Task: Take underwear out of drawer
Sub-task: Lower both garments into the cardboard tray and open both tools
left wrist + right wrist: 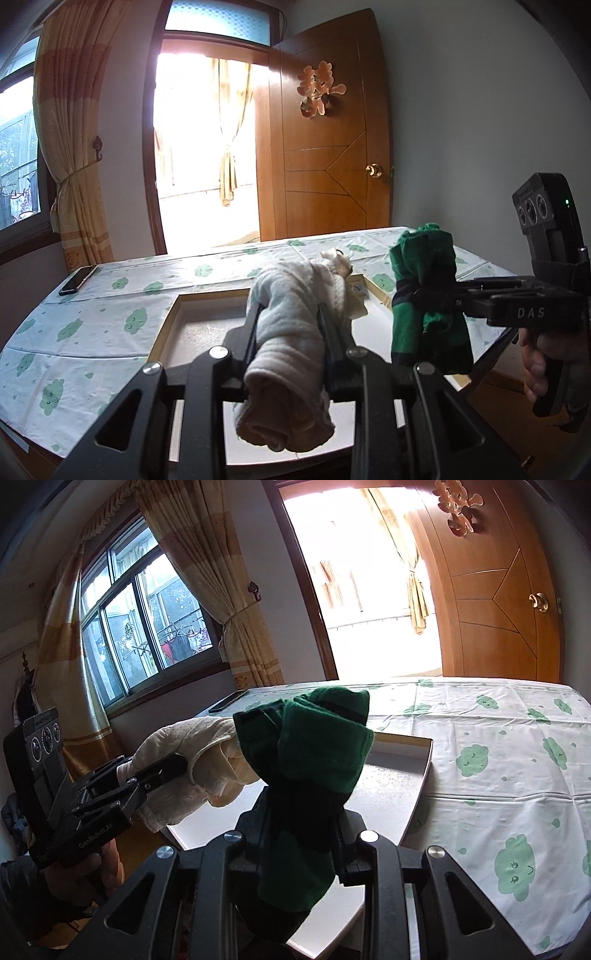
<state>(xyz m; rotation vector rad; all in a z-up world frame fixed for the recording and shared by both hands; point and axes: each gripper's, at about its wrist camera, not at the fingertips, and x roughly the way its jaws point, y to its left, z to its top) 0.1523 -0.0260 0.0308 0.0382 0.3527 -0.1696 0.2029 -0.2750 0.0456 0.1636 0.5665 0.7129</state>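
— Holding two rolls at once, as far as I can see. My left gripper (288, 314) has its fingers clamped on the rolled cream-white underwear (291, 325), which sticks out past the tips and hangs a little behind them too.

— And your other hand?

— My right gripper (301, 812) is closed on the rolled green underwear (314, 753); it has a dark band across the middle where the fingers pinch it. From my left camera I see that same green roll held upright, with the person's hand (546, 354) around the handle at the right edge.

— Where is the drawer?

— Below both rolls. The drawer (192, 325) lies open, with a pale, bare-looking bottom and a light wooden rim, and neither roll touches it. Both are up in the air above it, side by side, near each other but apart.

— What surrounds it?

— A white tablecloth (498, 746) printed with green clouds covers the top behind the drawer. A dark phone (77, 280) lies on its far left corner. Beyond that stands a brown wooden door (328, 155), swung open beside a very bright doorway, and a yellow curtain (70, 122) is tied back by the window.

— Anything left in the drawer?

— I cannot tell; the rolls and my grippers hide part of it.
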